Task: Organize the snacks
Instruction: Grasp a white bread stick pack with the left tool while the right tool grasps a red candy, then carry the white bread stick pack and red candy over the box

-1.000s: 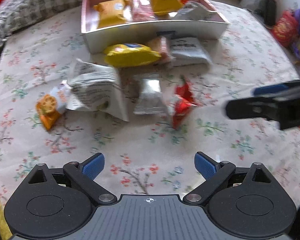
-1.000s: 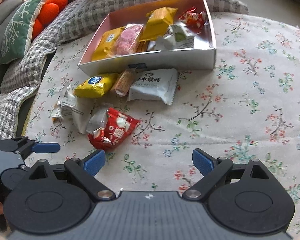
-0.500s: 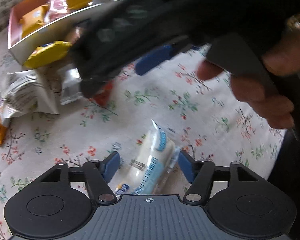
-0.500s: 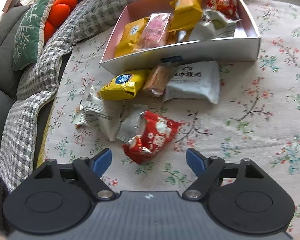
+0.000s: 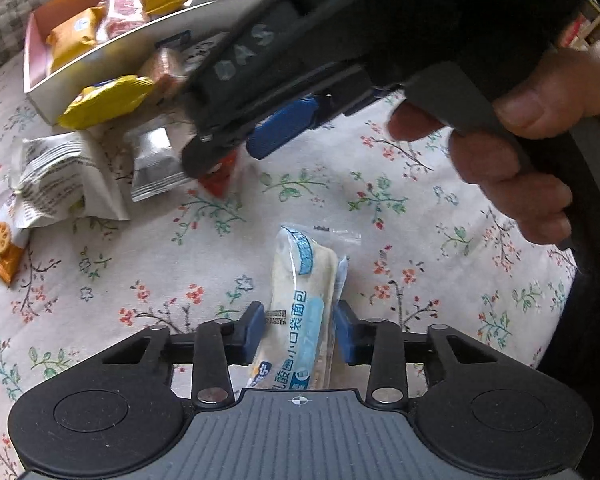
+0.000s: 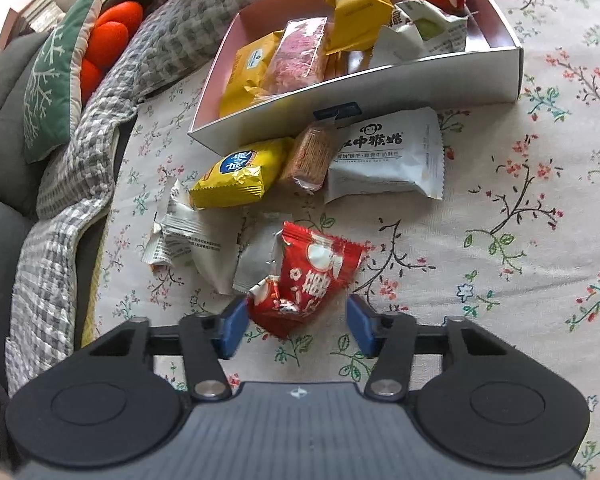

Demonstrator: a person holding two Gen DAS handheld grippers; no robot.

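My left gripper [image 5: 299,334] stands around a pale blue and white bread packet [image 5: 304,304] lying on the floral cloth, its pads close to the packet's sides. My right gripper [image 6: 296,326] is open around a red snack packet [image 6: 308,276], left pad touching it, right pad apart. In the left wrist view the right gripper [image 5: 260,136] crosses above the red packet [image 5: 219,179]. The pink-lined box [image 6: 496,76] holds several snacks. Loose beside it lie a yellow packet [image 6: 236,174], a brown biscuit pack [image 6: 310,154] and a white packet [image 6: 388,156].
A white printed wrapper [image 6: 184,240] and a silver packet [image 6: 256,260] lie left of the red packet. An orange biscuit packet [image 5: 0,246] lies at the far left. A grey checked blanket [image 6: 60,184], a green cushion [image 6: 56,80] and orange cushions [image 6: 108,36] border the cloth.
My left gripper swung right onto the bread packet and narrowed around it. My right gripper moved forward over the red packet and narrowed around it.
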